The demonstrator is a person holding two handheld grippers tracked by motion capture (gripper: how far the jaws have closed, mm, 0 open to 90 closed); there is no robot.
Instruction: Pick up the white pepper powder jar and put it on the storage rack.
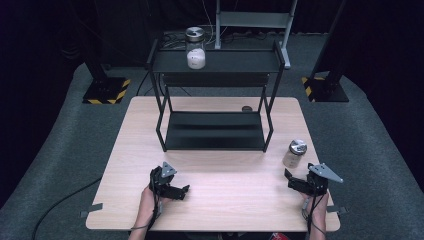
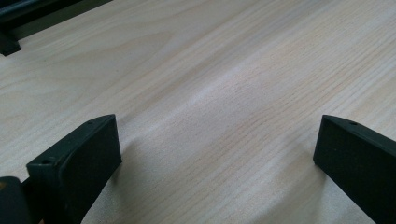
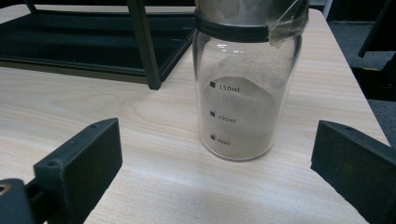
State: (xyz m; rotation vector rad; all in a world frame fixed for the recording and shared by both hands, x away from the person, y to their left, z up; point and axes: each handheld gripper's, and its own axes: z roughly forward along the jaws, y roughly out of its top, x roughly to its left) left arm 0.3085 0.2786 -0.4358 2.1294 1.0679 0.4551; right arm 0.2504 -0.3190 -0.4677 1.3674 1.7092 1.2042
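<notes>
Both grippers rest low at the near edge of the table (image 1: 210, 195) in the high view. The left gripper (image 1: 184, 190) lies on bare wood with broad open tabletop ahead of it and to either side, its jaws pointing right. The right gripper (image 1: 288, 178) sits near the table's right edge, and the jar of beige powder (image 1: 294, 154) stands upright just beyond its jaw tips, apart from them, close to that right edge. A black two-tier metal rack (image 1: 215, 131) takes up the far middle of the table; a second jar with white powder (image 1: 195, 49) stands on its top shelf. A small dark object (image 1: 246, 108) behind the rack is too small to identify. Grey floor surrounds the table.

From the left gripper view, the left gripper (image 2: 217, 144) has its jaws spread wide over plain wood grain with nothing between them. A dark corner of the rack (image 2: 9, 44) shows at the upper left, cut off by the frame.

From the right gripper view, the right gripper (image 3: 217, 149) is likewise wide apart and holds nothing. The jar (image 3: 243, 98) stands ahead between the lines of the two jaws, nearer the right one, touching neither. Its metal lid is cropped at the top; marks read 50, 100 and 150 ml, and powder dusts the glass inside. The rack's leg (image 3: 145, 46) stands to the jar's left, with free table between them; the table's edge runs close on the jar's other side.
</notes>
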